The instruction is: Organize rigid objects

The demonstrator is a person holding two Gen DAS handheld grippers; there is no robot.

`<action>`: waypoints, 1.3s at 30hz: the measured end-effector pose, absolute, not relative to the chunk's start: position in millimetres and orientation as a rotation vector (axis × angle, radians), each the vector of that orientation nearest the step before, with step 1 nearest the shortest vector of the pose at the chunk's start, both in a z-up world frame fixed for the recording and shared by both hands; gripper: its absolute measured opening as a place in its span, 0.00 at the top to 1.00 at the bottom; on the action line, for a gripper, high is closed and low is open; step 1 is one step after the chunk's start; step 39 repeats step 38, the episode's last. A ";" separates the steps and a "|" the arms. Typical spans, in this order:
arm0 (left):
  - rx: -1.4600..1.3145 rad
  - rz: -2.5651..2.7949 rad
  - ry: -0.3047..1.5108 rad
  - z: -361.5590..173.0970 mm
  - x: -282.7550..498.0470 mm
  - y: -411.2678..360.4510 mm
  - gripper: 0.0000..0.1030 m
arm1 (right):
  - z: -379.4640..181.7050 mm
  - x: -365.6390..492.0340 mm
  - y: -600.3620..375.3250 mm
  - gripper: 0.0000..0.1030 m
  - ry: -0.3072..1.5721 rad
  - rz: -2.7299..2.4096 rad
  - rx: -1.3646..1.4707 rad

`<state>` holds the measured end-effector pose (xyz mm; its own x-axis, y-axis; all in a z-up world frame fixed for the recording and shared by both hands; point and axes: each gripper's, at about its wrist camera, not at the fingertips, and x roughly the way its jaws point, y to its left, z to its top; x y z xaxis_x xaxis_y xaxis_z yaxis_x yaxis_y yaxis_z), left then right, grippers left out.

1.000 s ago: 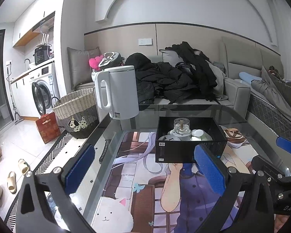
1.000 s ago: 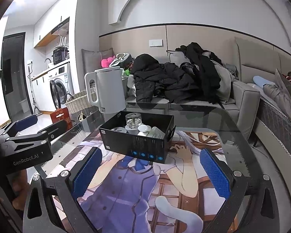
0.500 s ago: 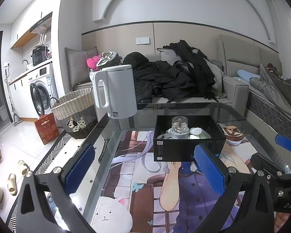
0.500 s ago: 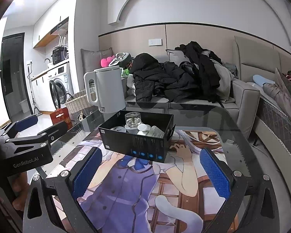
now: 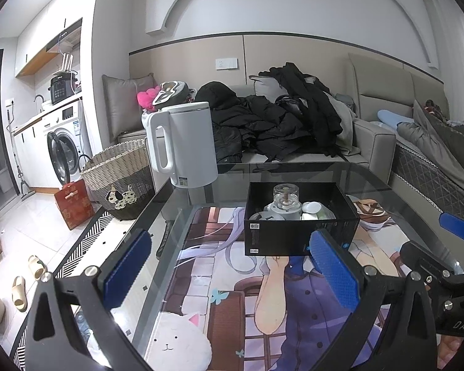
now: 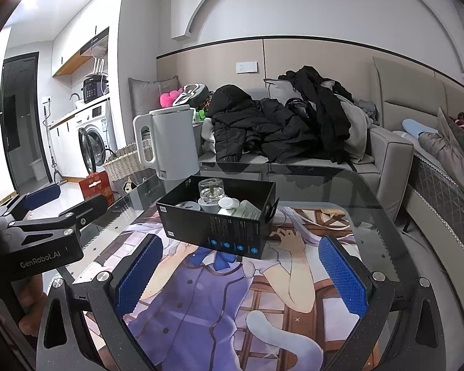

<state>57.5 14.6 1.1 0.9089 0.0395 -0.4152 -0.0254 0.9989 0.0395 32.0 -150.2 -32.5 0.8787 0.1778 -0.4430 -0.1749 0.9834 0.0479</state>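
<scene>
A black open box (image 5: 297, 235) stands on the glass table (image 5: 396, 185). It also shows in the right wrist view (image 6: 219, 232). Inside it are a clear glass jar (image 5: 286, 196) on a grey base, a white lid (image 5: 311, 207) and other small items. A white kettle (image 5: 185, 145) stands behind it at the table's far left; the right wrist view shows it too (image 6: 170, 145). My left gripper (image 5: 229, 266) is open and empty, short of the box. My right gripper (image 6: 241, 275) is open and empty, in front of the box.
A printed anime mat (image 5: 232, 293) covers the table. A sofa (image 5: 371, 142) piled with black jackets (image 5: 272, 123) stands behind it. A wicker basket (image 5: 120, 176) and a red box (image 5: 74, 204) sit on the floor at left. The table's left edge is near my left gripper.
Both grippers have drifted slightly, so the box sits a little higher and further left in each view. Both stay open and empty.
</scene>
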 end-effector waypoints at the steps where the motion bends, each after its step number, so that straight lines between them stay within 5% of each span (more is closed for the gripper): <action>1: 0.033 0.034 0.430 1.2 57.4 14.6 0.00 | -32.4 32.3 -150.5 0.00 0.465 0.185 0.008; 39: 0.056 0.035 0.480 -3.9 62.8 14.0 0.00 | -35.0 30.1 -148.4 0.00 0.490 0.202 0.018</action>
